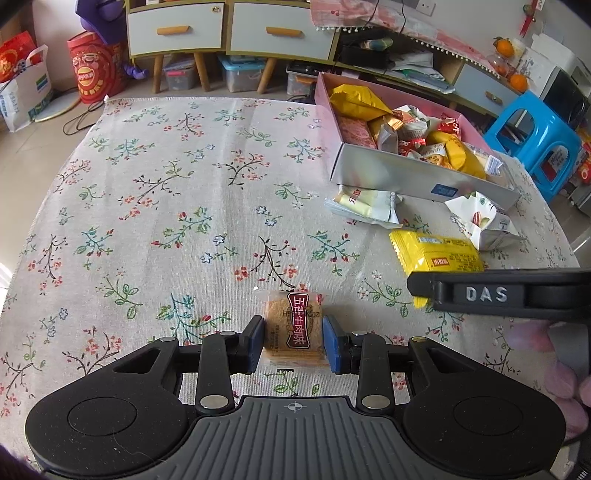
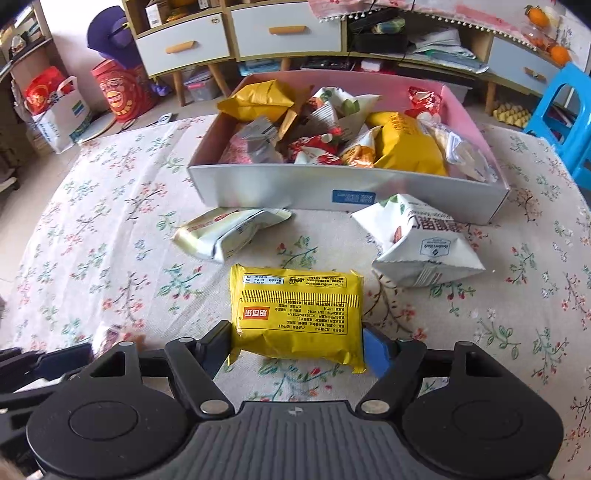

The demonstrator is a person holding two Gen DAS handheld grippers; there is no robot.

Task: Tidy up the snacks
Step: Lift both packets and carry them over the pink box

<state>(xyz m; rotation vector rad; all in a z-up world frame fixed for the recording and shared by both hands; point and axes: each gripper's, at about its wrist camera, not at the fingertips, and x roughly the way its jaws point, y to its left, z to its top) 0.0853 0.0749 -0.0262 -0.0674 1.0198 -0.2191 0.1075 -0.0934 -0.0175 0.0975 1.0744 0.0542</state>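
My left gripper (image 1: 293, 338) is shut on a small clear-wrapped biscuit pack (image 1: 293, 325) with a dark red label, low over the floral tablecloth. My right gripper (image 2: 295, 349) has its blue pads against both sides of a yellow snack packet (image 2: 297, 314), which also shows in the left wrist view (image 1: 436, 253). A box with pink inner walls (image 2: 343, 192) holds several snack bags behind it; it also shows in the left wrist view (image 1: 417, 179). A pale cream packet (image 2: 229, 230) and a white bag (image 2: 421, 245) lie in front of the box.
The table carries a floral cloth (image 1: 177, 206). A blue plastic stool (image 1: 535, 140) stands at the right edge. Cabinets with drawers (image 1: 229, 27), red bags (image 1: 98, 66) and storage bins stand on the floor beyond the table.
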